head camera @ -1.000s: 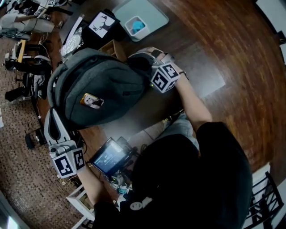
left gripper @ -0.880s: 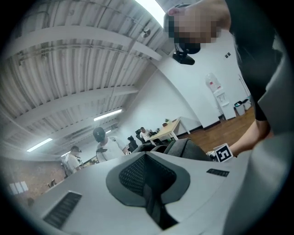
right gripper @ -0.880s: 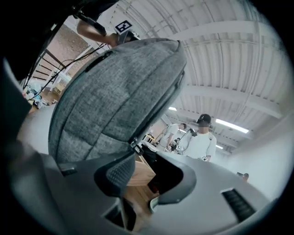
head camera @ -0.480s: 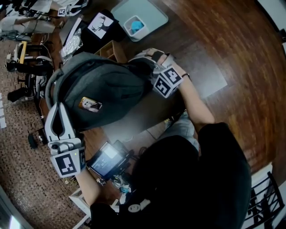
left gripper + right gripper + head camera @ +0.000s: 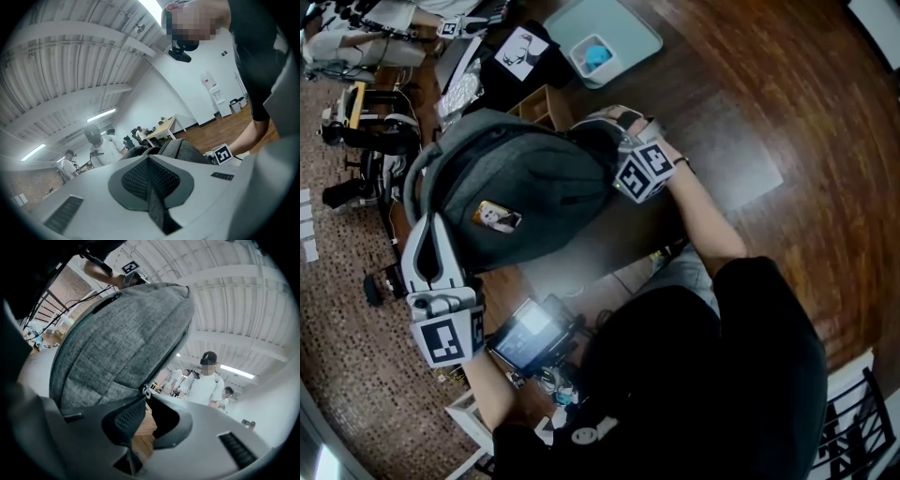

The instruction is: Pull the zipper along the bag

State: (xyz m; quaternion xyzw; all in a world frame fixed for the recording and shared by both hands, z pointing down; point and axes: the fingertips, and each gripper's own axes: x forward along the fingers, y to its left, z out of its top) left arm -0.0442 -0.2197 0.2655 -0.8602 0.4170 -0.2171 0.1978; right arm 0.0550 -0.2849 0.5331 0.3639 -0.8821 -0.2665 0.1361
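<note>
Zipper pull (image 5: 146,391), small and shiny, sits on the open edge of the grey bag (image 5: 525,187). The bag lies on a dark table (image 5: 619,234). The right gripper (image 5: 146,399) has just been closing. Its claw is narrow now, and its tips pinch the zipper pull. The left gripper (image 5: 149,158) is at the bag's other end. Its claw is squeezed together on a thin grey strip (image 5: 157,206).

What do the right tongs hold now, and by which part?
The right tongs, whose jaws have just been closing, appear to pinch the grey backpack by its zipper pull, at their tips.
</note>
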